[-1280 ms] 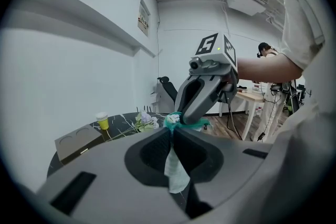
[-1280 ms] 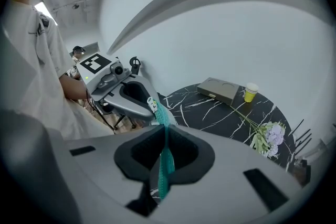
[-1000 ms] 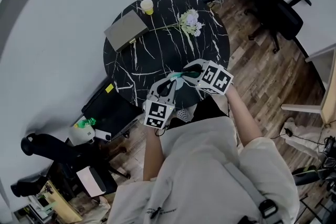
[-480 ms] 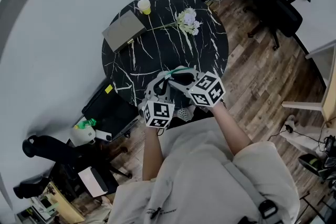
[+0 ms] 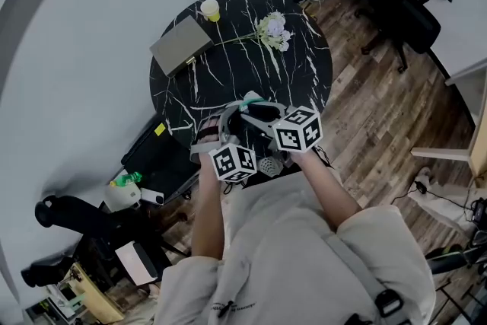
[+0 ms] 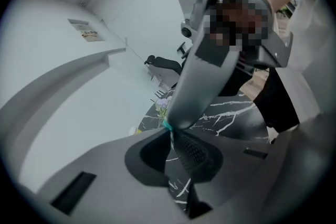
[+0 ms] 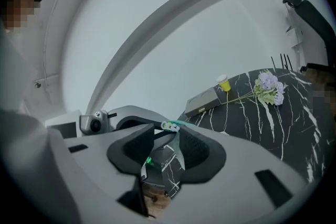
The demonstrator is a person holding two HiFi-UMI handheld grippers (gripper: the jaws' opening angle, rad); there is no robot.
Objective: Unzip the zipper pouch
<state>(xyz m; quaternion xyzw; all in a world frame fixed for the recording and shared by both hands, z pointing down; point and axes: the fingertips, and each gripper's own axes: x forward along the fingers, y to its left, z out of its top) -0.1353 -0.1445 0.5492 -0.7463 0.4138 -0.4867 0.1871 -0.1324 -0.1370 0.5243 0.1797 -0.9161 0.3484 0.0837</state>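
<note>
A grey zipper pouch [image 5: 253,100] with a teal zipper is held up over the near edge of the black marble table [image 5: 228,72]. My left gripper [image 5: 228,122] is shut on the pouch's end, where the teal zipper tape [image 6: 168,126] meets the grey fabric [image 6: 207,76]. My right gripper [image 5: 257,115] comes in from the right. Its jaws are opening, and the small zipper pull [image 7: 169,125] lies loose at their tips between the parted pads. The left gripper's body [image 7: 94,123] shows just beyond the pull.
On the table's far side lie a closed grey laptop [image 5: 181,43], a yellow cup [image 5: 211,9] and a bunch of pale flowers [image 5: 275,30]. A black office chair [image 5: 403,11] stands at the right on the wooden floor. A black bag [image 5: 156,160] sits under the table's left edge.
The right gripper has drawn back toward the person and to the left, closer to the left gripper. The left gripper has barely moved and still holds the pouch.
</note>
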